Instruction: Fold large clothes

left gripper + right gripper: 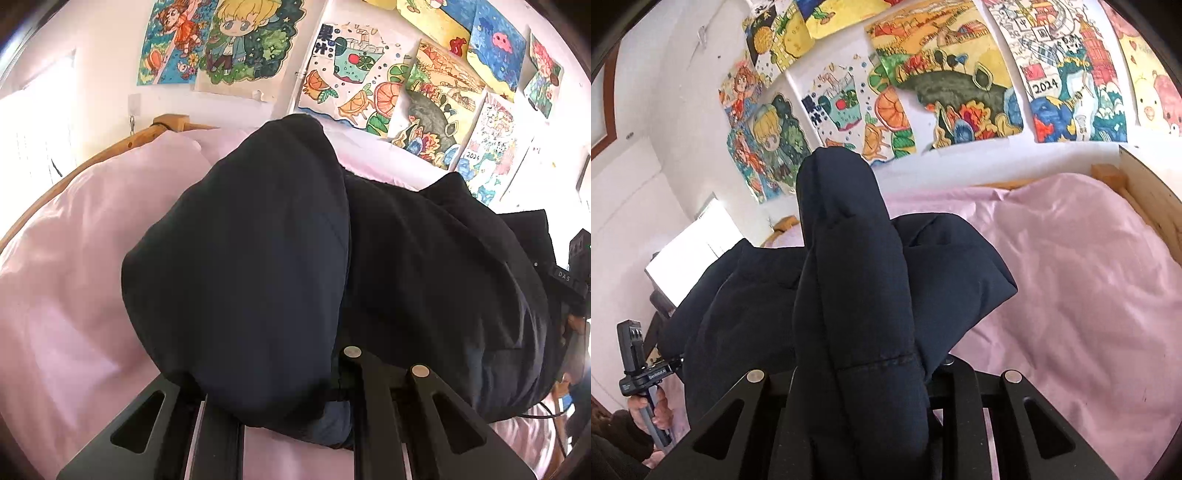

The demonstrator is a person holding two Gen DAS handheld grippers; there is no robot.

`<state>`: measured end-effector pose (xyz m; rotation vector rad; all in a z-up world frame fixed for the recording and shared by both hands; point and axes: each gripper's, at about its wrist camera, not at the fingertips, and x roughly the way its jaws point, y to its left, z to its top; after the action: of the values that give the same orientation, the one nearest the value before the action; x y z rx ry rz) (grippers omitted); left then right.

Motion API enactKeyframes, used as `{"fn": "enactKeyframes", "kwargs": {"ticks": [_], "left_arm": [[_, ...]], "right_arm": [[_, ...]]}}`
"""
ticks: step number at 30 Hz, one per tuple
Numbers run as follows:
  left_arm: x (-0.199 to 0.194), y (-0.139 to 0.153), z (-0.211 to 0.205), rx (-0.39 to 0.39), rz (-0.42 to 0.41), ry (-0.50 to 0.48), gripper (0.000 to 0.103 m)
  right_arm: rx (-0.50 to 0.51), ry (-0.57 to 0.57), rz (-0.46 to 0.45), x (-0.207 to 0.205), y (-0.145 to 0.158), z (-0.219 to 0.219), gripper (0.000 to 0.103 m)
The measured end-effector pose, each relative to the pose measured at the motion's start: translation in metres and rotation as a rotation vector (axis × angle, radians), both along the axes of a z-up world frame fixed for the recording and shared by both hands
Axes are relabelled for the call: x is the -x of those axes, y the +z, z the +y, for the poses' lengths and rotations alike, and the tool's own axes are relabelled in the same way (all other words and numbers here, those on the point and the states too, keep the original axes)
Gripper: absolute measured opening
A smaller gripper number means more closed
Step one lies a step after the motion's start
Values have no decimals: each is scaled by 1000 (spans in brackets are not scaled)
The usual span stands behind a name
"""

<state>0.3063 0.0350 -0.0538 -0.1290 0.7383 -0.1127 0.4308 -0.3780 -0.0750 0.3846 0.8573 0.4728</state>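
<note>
Jacket [258, 258], dark navy & padded, is bunched up over a bed w/ a pink sheet [74, 277]. It's lifted at two spots, one by each tool.

Left wrist view: left tool [291, 391] is clenched on a thick puffy fold of the jacket; fabric bulges up & over the fingers, hiding the left one almost completely, while the right finger [354, 369] shows w/ its round metal stud. Rest of the jacket spreads to the right in a rumpled mound. At the far right edge the other tool's body [576, 258] is visible, partly cut off, w/ a bit of the person's hand below it.

Right wrist view: right tool [864, 380] grips a long quilted roll of the jacket [849, 277], prob. a sleeve, which stands up from between the fingers toward the wall. More jacket fans out behind it to both sides, lying on the pink sheet [1071, 295]. At lower left the left tool [639, 365] appears w/ a hand [653, 410] round its handle, just beside the jacket's edge.

Surroundings: wooden bed frame [1145, 192] runs along the right in this view; curved wooden rail [110, 147] in the left view. Wall behind is covered w/ colourful kids' drawings [942, 74], incl. one marked 2024 [1045, 86]. Bright window [33, 140] at far left in the left view.
</note>
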Motion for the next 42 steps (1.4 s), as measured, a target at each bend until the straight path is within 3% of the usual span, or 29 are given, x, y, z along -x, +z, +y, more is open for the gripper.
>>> {"fn": "enactKeyframes", "kwargs": {"ticks": [7,12,15,17,20,27,30,34,42], "left_arm": [[-12,-20,1,-59,11,-20,13],[-13,-26,6,-54,42,-10,23],[-13,-26,12,-28,73,-5,36],[-13,-26,17,-5,106,-7,47],[-14,-24,24,22,152,11,60],[0,-4,34,-6,171,46,69],[13,9,37,-34,154,62,78],[26,31,42,-57,155,72,79],[55,100,18,-182,29,9,79]], "right_arm": [[22,-31,90,-16,-50,-7,23],[38,-46,133,-16,-62,-11,33],[59,-64,171,-18,-67,-14,48],[67,-87,199,-17,-70,-19,67],[81,-113,238,-12,-72,-29,83],[92,-212,265,13,-53,-50,97],[103,-223,264,24,-39,-49,103],[139,-219,218,40,-13,-38,103],[159,-219,150,76,43,-11,103]]}}
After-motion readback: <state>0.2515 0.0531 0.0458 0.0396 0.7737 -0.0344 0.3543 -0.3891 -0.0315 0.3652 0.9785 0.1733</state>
